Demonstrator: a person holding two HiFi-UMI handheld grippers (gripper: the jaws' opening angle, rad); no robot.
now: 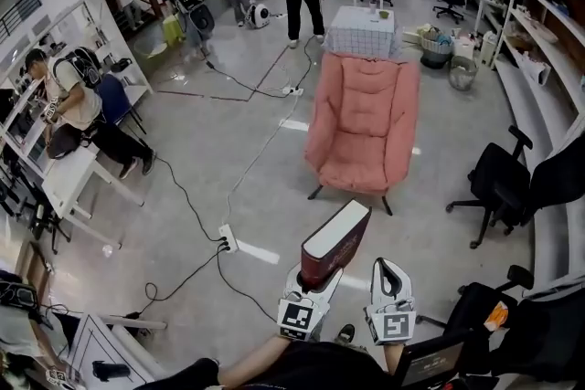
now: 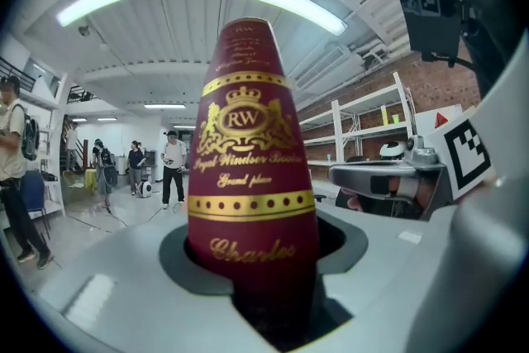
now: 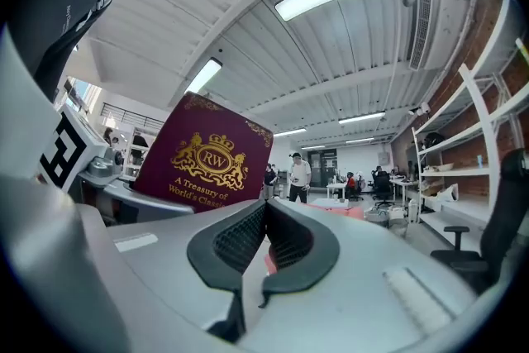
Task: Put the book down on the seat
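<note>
Left tool (image 1: 313, 280) clamped on lower end of book (image 1: 336, 242), held upright, likely for carrying. Book in air, well short of front edge of seat (image 1: 352, 167). Right tool (image 1: 388, 277) clenched, empty, seemingly spare.

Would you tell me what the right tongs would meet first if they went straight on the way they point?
Probably the pink armchair: the right tongs point toward it and only floor shows between, though depth is unclear.

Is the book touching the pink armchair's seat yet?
Apart. The head view shows the book clamped in the left gripper, with bare floor between it and the armchair.
</note>
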